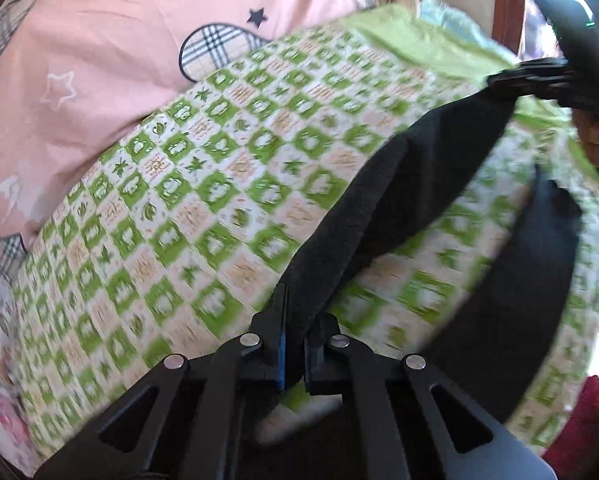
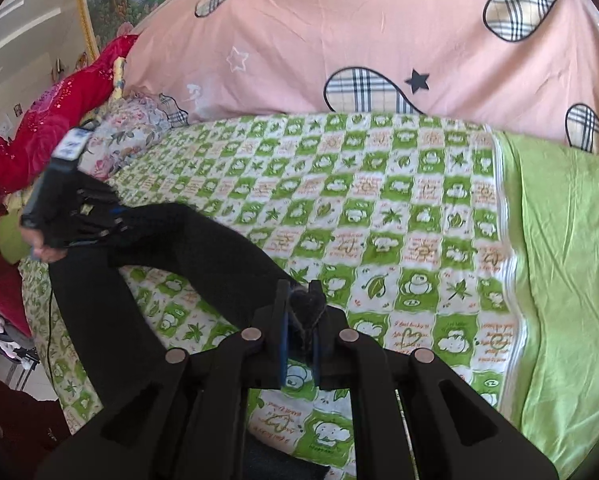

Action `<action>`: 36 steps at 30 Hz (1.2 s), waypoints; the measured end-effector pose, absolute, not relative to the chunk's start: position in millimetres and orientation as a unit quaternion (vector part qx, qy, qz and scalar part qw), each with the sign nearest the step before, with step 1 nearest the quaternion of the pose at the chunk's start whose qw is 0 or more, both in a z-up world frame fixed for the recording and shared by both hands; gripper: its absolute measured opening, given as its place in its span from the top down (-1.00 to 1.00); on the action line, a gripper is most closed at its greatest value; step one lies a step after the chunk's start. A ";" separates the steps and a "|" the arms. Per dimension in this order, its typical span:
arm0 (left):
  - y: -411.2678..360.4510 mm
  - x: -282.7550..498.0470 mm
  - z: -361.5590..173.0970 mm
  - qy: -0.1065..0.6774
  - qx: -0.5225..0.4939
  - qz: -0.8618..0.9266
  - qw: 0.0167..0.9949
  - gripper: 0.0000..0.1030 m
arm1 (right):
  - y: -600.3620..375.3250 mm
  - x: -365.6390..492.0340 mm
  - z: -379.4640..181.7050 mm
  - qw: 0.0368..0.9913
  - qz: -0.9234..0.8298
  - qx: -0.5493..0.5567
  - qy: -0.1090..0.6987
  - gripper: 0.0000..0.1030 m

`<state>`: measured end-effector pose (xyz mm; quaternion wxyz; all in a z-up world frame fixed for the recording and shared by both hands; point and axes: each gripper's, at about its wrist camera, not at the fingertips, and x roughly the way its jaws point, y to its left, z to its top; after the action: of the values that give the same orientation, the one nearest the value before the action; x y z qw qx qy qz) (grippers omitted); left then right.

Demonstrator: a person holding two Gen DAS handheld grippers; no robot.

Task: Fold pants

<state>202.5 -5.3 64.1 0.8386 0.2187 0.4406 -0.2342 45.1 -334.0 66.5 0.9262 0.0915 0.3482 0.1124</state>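
Holding black pants (image 2: 203,248) stretched above the checked bedspread (image 2: 399,208), left gripper (image 1: 293,344) and right gripper (image 2: 301,332) both clamped on fabric; no fold laid yet.

Bright daylight, motion blur, fisheye warping

Green checked blanket (image 2: 379,208) flat, open beyond pants (image 2: 187,248); red bedding (image 2: 59,112) heaped at left edge, pink sheet (image 2: 339,32) behind.
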 end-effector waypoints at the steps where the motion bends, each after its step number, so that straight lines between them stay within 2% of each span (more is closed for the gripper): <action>1: -5.8 191.6 65.0 0.437 0.215 -0.237 0.840 0.94 | -331.9 41.3 67.3 0.926 0.114 0.087 0.350 0.82; 12: -19.6 105.0 38.1 0.445 0.178 -0.276 0.833 0.94 | -296.1 -30.6 42.5 0.912 0.133 0.040 0.385 0.82; 21: -12.5 79.7 38.4 0.435 0.151 -0.291 0.839 0.93 | -297.5 -77.4 44.3 0.921 0.114 0.053 0.369 0.83; 28: -22.2 73.6 -0.7 0.474 0.161 -0.274 0.821 0.87 | -280.0 -78.3 7.0 0.899 0.096 0.035 0.425 0.82; 30: -20.7 71.7 -3.2 0.483 0.146 -0.269 0.820 0.71 | -280.7 -80.3 2.6 0.899 0.087 0.050 0.427 0.79; 32: -15.6 69.5 1.0 0.485 0.121 -0.267 0.824 0.57 | -283.9 -85.2 4.0 0.900 0.078 0.069 0.422 0.68; 33: -12.2 67.6 4.2 0.486 0.107 -0.264 0.826 0.32 | -286.0 -88.1 5.2 0.901 0.074 0.079 0.421 0.53; 35: -3.3 64.5 10.1 0.489 0.079 -0.251 0.832 -0.03 | -290.3 -97.2 10.0 0.905 0.061 0.098 0.410 0.24; 36: 2.7 62.6 14.1 0.488 0.064 -0.243 0.836 -0.10 | -292.1 -102.2 12.6 0.908 0.053 0.103 0.403 0.04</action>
<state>62.6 2.7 14.1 0.8359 0.0635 0.4880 -0.2432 -102.2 -292.1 12.6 0.9076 0.1033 0.4034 0.0531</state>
